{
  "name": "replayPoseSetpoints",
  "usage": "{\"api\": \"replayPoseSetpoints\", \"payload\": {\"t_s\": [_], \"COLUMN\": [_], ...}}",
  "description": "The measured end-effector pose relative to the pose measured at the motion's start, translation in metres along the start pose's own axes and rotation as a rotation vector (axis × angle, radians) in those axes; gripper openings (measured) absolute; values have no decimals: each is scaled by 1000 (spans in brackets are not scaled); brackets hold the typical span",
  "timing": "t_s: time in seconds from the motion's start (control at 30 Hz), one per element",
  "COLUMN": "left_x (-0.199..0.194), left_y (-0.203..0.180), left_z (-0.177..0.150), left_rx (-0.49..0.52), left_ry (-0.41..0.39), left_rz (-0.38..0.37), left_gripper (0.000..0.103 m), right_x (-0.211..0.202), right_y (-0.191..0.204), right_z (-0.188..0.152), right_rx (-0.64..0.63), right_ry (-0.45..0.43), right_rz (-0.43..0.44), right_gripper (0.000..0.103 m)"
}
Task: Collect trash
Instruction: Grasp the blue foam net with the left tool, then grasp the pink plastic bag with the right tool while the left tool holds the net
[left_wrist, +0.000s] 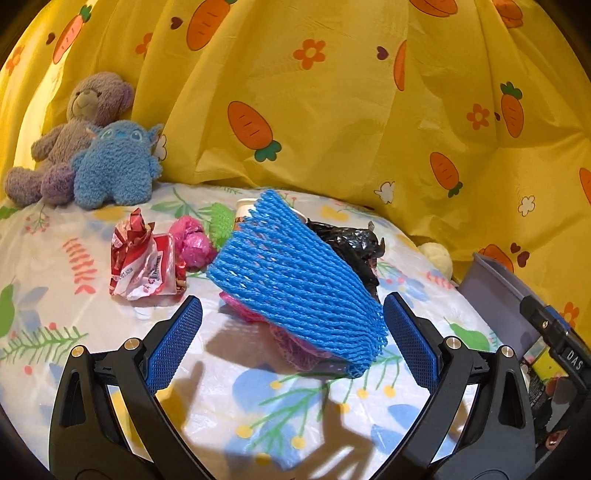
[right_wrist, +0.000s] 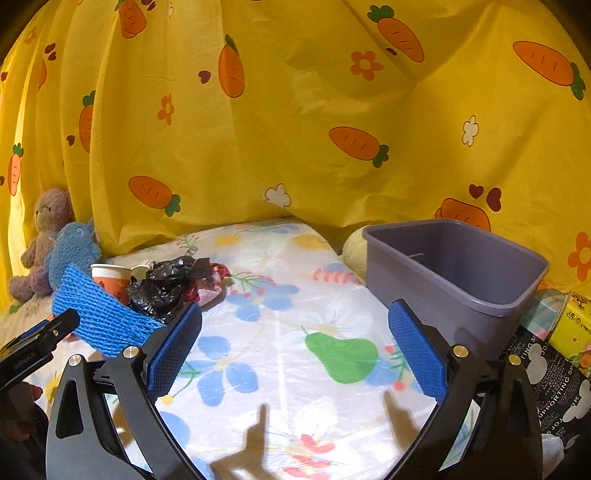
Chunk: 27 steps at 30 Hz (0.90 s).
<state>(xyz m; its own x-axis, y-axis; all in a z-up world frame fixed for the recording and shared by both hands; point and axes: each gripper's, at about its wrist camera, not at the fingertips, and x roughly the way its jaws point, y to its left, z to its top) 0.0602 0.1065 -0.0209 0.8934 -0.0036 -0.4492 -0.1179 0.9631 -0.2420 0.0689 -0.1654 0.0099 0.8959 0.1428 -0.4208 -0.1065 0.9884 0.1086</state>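
The left gripper (left_wrist: 291, 332) stood wide open over the bench (left_wrist: 59, 314), its blue-padded fingers (left_wrist: 177, 343) spread to either side of a blue foam net sleeve (left_wrist: 295, 280), whose near end lay between them; whether a pad touched it could not be told. A pink net (left_wrist: 295, 347) poked out from under the sleeve. Beyond it lay a crumpled black plastic bag (left_wrist: 351, 240) to the right, a paper cup (left_wrist: 245, 210) behind, and to the left a ball of pink foil (left_wrist: 194, 245) and a crushed red-and-white wrapper (left_wrist: 144, 262). At the far left corner a brown teddy bear (left_wrist: 88, 114) and a blue plush toy (left_wrist: 118, 162) leaned against the yellow carrot-print curtain (left_wrist: 332, 110). The right gripper (right_wrist: 295, 347) was likewise open and held nothing, above a bare stretch of the flowered bench cover (right_wrist: 280, 295). Just beyond its right finger stood a grey plastic bin (right_wrist: 454, 266), empty as far as its inside showed, well apart from the trash heap at the left. A yellow box (right_wrist: 569, 325) lay beside the bin at the right edge.
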Motion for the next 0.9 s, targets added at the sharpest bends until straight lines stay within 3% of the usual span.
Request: {"api": "replayPoseSetpoints", "payload": {"t_s": [0.2, 0.37, 0.43, 0.6, 0.7, 0.77, 0.9], "left_x": [23, 33, 31, 3, -25, -43, -73], "left_y": [16, 14, 10, 5, 7, 11, 18], "left_z": [5, 4, 3, 12, 21, 27, 33], "left_rx": [-81, -104, -98, -111, -112, -111, -59], "left_ry": [54, 80, 71, -3, -77, -127, -198], "left_rz": [-80, -147, -156, -201, -188, -156, -12], "left_gripper": [71, 23, 9, 7, 7, 7, 7], "right_x": [8, 14, 16, 21, 24, 26, 31], "right_y": [19, 28, 31, 39, 47, 55, 78], "right_z": [-6, -9, -10, -12, -14, -15, -18], "right_rx": [-38, -65, -72, -91, -106, -118, -158], "right_ry": [26, 43, 48, 63, 75, 86, 109], "right_rz": [36, 50, 54, 75, 99, 122, 177], "right_gripper": [97, 97, 97, 97, 97, 97, 97]}}
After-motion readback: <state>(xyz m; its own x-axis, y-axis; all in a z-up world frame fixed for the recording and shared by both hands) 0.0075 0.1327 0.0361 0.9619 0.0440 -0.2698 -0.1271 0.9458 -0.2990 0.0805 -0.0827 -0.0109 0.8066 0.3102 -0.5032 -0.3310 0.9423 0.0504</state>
